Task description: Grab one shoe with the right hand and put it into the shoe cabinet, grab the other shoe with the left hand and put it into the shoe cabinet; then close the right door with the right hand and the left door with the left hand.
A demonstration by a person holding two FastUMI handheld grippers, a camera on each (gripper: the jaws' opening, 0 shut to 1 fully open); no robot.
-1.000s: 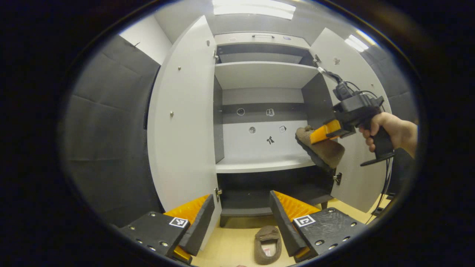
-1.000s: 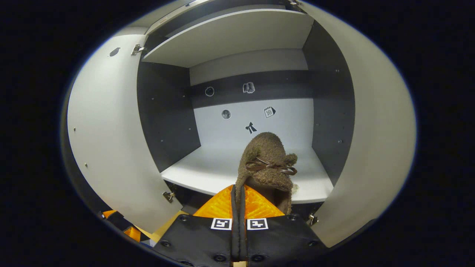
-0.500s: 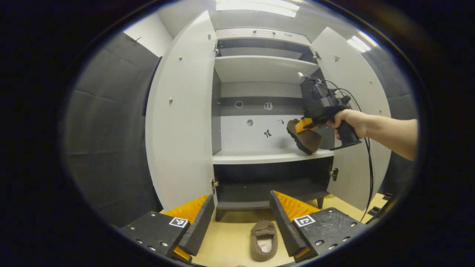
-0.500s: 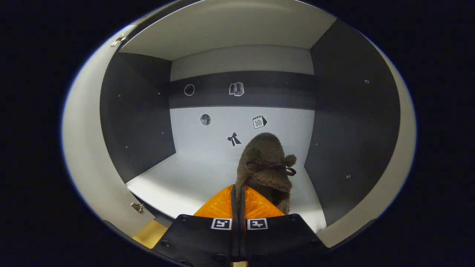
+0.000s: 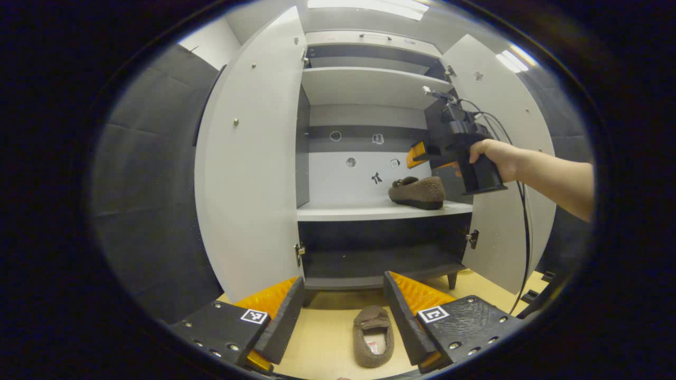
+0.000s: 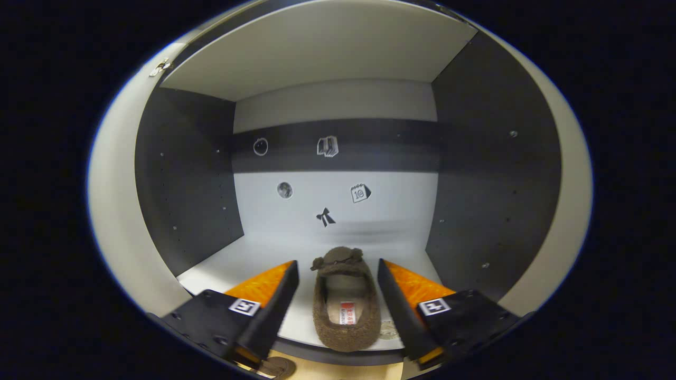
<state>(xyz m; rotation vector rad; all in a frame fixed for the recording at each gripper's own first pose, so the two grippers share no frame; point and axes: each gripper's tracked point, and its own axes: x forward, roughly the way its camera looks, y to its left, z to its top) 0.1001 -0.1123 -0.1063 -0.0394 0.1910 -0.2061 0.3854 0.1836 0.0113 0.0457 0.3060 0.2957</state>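
My right tongs [image 6: 338, 295] hover spread wide above the shelf [image 6: 264, 253], a fuzzy brown shoe [image 6: 346, 309] lying between their fingers. My left tongs [image 5: 343, 311] gape over the other plush shoe [image 5: 374, 336] on the floor.

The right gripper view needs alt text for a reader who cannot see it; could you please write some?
A brown slipper sits on a white cabinet shelf, between the open fingers of the right tool, which do not touch it. Small stickers dot the back wall.

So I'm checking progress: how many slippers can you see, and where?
2. One slipper sits on the cabinet's white shelf; the other slipper lies on the floor before the cabinet.
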